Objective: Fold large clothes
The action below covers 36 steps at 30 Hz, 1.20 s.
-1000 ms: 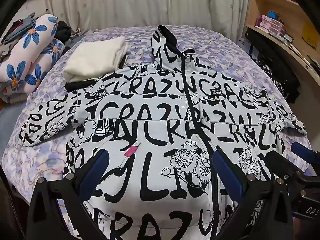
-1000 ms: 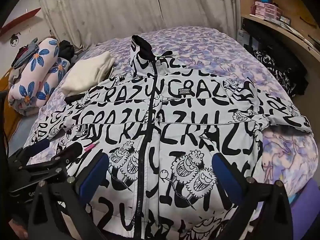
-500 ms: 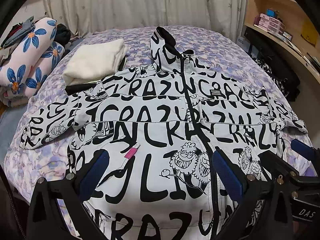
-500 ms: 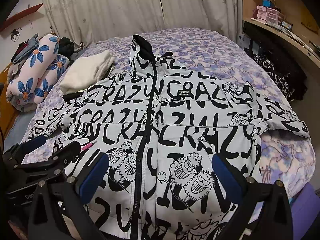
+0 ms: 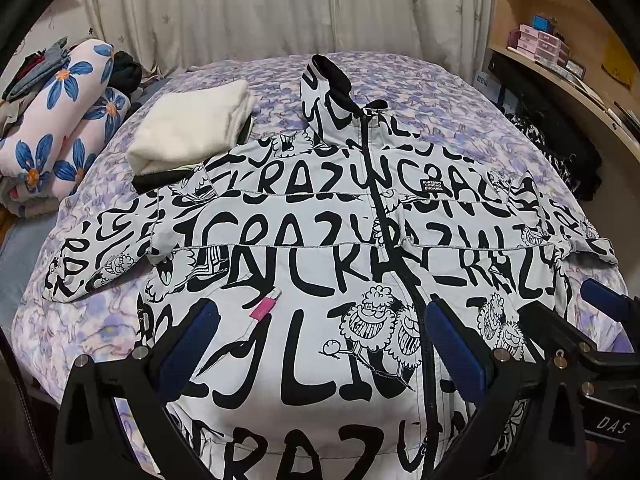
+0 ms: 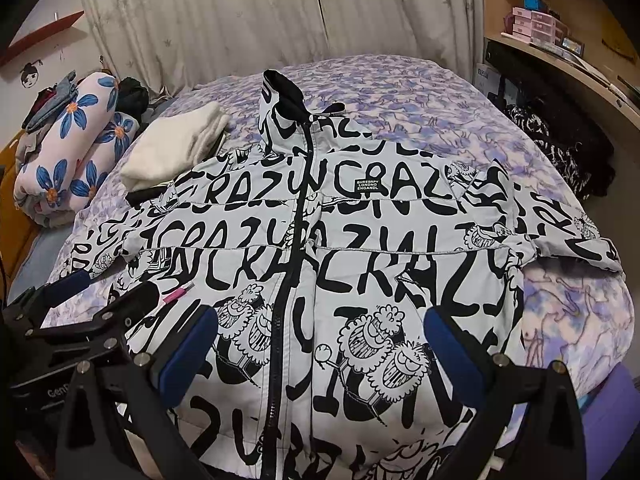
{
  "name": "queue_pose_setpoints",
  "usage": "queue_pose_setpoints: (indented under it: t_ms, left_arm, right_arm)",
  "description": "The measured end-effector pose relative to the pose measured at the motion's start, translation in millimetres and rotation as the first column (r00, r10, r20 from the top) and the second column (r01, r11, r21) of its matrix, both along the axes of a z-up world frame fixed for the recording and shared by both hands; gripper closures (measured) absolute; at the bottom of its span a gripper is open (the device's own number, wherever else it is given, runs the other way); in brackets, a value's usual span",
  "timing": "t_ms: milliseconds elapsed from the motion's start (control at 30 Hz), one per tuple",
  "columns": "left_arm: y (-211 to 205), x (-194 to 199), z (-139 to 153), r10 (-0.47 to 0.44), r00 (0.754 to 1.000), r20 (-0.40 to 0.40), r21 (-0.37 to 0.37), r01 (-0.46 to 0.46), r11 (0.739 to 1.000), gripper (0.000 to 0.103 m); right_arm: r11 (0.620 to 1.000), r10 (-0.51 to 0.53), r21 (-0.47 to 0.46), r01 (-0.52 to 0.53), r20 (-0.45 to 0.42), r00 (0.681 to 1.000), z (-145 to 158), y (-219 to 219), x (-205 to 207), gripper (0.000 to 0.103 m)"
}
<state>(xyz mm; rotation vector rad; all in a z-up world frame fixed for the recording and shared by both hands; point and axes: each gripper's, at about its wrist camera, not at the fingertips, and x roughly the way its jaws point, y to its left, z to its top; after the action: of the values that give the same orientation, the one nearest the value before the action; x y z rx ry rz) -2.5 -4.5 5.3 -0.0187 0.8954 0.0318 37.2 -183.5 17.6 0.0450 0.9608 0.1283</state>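
Spread front-up across the bed [image 5: 460,92], zipped shut: a big white jacket [image 5: 304,248] in smooth, lightly puffy cloth, covered in bold black hand-drawn lettering, "CRAZY" over and over, plus fuzzy grinning cartoon heads. Black zip [image 6: 298,216] straight up the middle to a standing collar with black lining. Small black chest label [image 6: 367,185], last lines reading "LONDNO ENGANDL". Pink tab [image 5: 264,307] on the jacket's left half. Just beside the jacket's left shoulder, a folded cream fleecy garment [image 5: 192,126]; further out, a rolled blue-flower quilt [image 5: 60,120]. Bedsheet crinkled, lilac-patterned. Over the jacket's hem, left gripper [image 5: 320,344] spread wide, blue-padded fingers [image 5: 188,344] holding nothing. Right gripper [image 6: 320,352] likewise wide apart, empty.
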Motion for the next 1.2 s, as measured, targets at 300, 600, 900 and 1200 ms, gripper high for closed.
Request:
queue_pose_setpoints:
  t_ms: [300, 600, 900, 1200]
  left_arm:
    - [-1, 2, -3, -0.017, 0.999, -0.035, -0.018, 0.016, 1.0, 0.001]
    - [-2, 5, -9, -0.022, 0.998, -0.053, -0.024, 0.021, 0.999, 0.001]
    - [-8, 11, -12, -0.019, 0.998, -0.066, -0.021, 0.017, 1.0, 0.001]
    - [-20, 14, -7, -0.023, 0.999, -0.038, 0.021, 0.023, 1.0, 0.001]
  right_arm:
    - [1.0, 0.0, 0.003, 0.0, -0.001, 1.0, -1, -2, 0, 0.0]
    - [1.0, -0.001, 0.009, 0.001, -0.005, 1.0, -4, -2, 1, 0.0]
    - [1.0, 0.0, 0.008, 0.0, -0.003, 1.0, -7, -3, 1, 0.0]
    - [1.0, 0.002, 0.013, -0.002, 0.005, 1.0, -7, -11, 5, 0.0]
